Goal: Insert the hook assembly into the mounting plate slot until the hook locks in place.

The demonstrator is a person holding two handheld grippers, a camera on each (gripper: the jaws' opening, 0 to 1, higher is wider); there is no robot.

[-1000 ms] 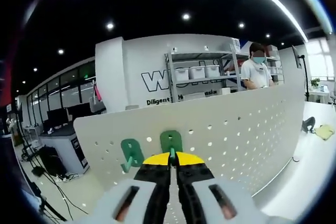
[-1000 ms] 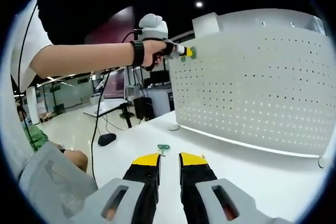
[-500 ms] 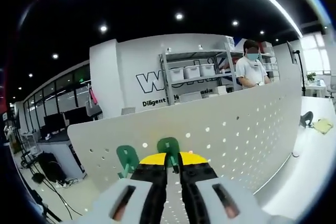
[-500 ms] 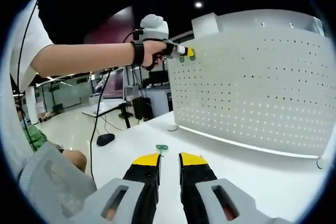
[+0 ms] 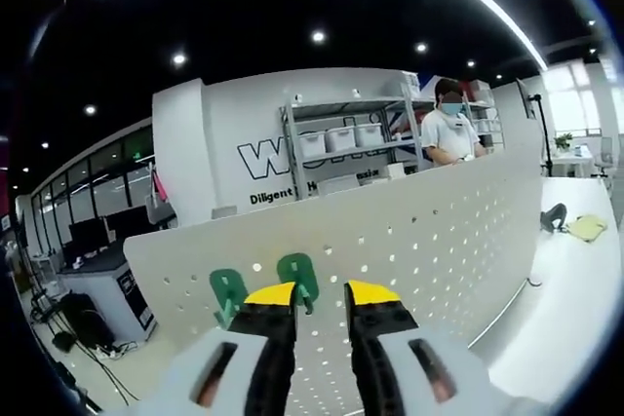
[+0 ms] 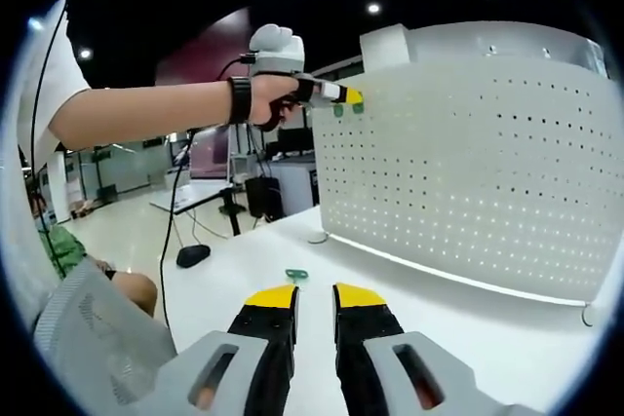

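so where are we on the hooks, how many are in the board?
Done: two green hooks sit on the white pegboard, the left hook and the right hook. In hand: nothing; the left gripper stands open at the right hook. Left: a third green hook lies on the table, ahead of the empty right gripper.

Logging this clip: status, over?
Left gripper open at pegboard. Two green hooks hang mounted. Right gripper open, low; spare hook on table. Nothing obstructing.

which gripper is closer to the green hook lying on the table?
Right. The right gripper sits low over the table with the loose green hook just ahead of its tips. The left gripper is up at the top edge of the pegboard, well above it.
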